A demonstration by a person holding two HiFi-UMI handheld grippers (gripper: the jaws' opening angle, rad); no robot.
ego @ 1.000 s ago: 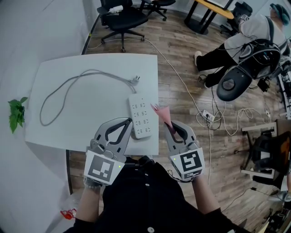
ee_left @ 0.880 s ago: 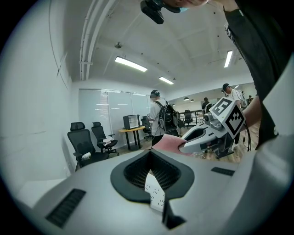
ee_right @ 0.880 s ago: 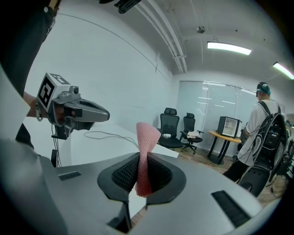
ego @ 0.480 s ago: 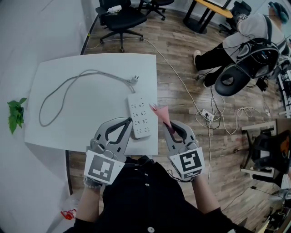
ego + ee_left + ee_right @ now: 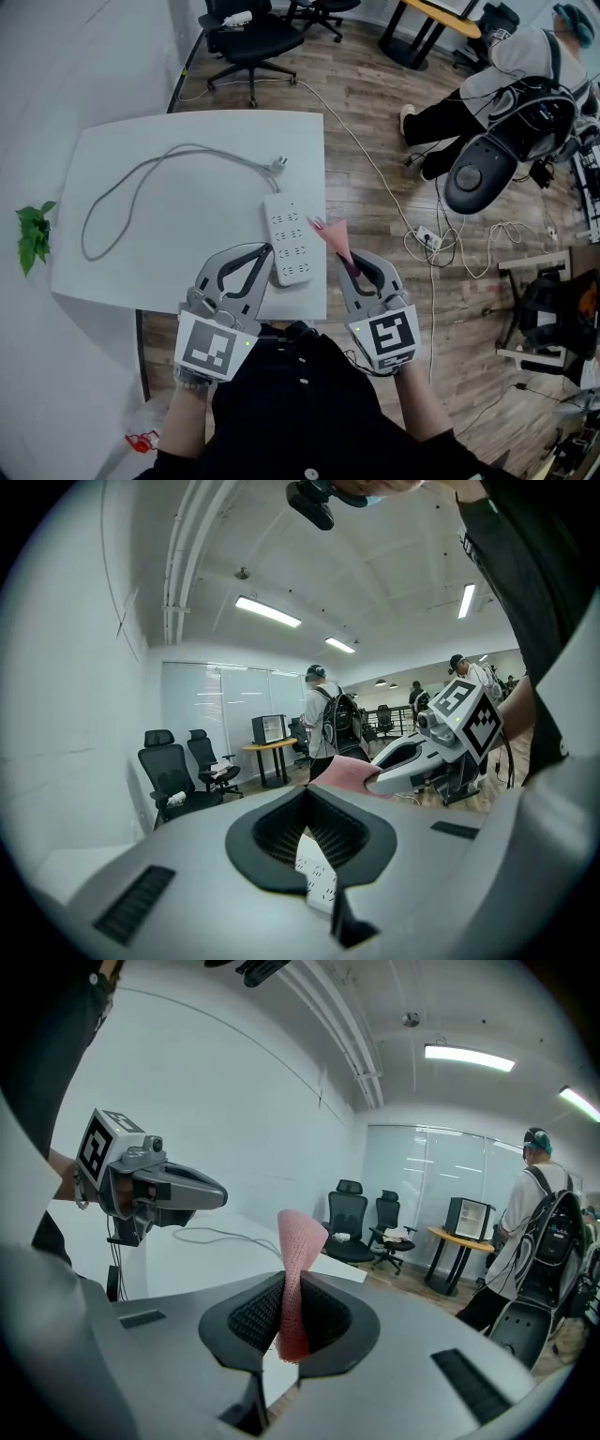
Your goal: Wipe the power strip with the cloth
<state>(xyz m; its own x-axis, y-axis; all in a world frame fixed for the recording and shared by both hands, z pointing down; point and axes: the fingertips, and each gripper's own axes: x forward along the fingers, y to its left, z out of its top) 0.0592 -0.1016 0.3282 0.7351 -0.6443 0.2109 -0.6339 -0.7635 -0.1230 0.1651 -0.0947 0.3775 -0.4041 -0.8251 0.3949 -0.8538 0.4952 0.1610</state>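
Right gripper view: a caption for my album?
Right hand-held gripper shut on a pink cloth, office chairs beyond.

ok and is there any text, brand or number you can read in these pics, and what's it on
No readable words or numbers in any view.
The left gripper and right gripper carry black-and-white square markers: patterns, not text.
power strip: only sockets show; any print is too small to read.

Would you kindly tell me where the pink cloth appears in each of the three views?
Head view: pink cloth lower centre, right of the power strip.
Left gripper view: centre, at the tip of the right gripper.
Right gripper view: centre, clamped between the jaws.
Shared landmark: black office chair.
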